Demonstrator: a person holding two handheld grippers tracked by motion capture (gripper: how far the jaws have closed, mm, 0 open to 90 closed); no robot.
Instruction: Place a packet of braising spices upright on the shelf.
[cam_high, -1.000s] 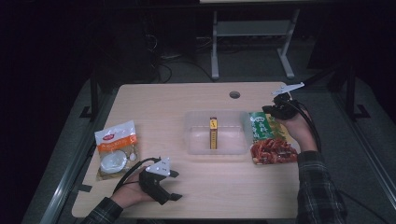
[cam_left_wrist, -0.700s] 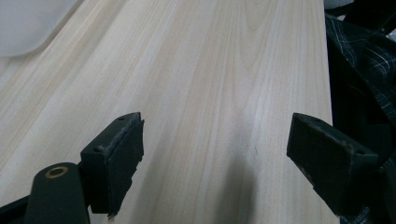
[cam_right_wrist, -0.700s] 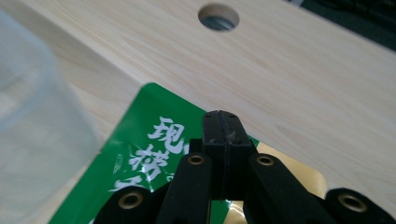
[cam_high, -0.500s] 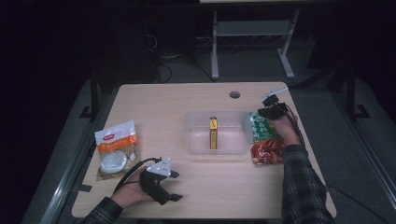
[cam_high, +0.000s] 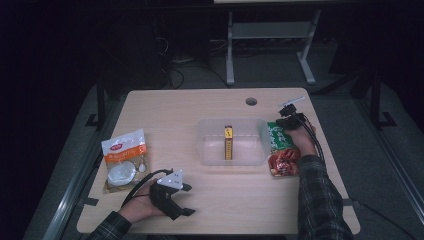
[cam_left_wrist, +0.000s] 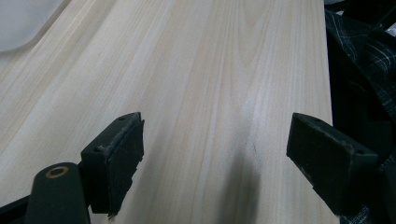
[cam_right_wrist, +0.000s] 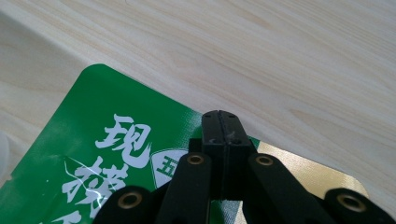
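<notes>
My right gripper (cam_high: 284, 122) points down at the far end of a green-and-red snack packet (cam_high: 281, 159) lying at the table's right. In the right gripper view its jaws (cam_right_wrist: 220, 122) are pressed together, shut, just over the packet's green top edge (cam_right_wrist: 116, 154); nothing shows between the pads. My left gripper (cam_high: 186, 200) rests near the front left edge, jaws wide apart. In the left gripper view it (cam_left_wrist: 215, 154) is open over bare wood (cam_left_wrist: 210, 70).
A clear plastic container (cam_high: 210, 145) stands mid-table with a thin yellow box (cam_high: 228, 142) upright inside. A white packet with an orange label (cam_high: 125, 160) lies at the left. A cable hole (cam_high: 251, 101) is near the far edge. A plaid sleeve (cam_left_wrist: 359, 70) shows at the right.
The right hand has come down and slightly left onto the far end of the green packet. The left hand and its gripper have stayed put.
</notes>
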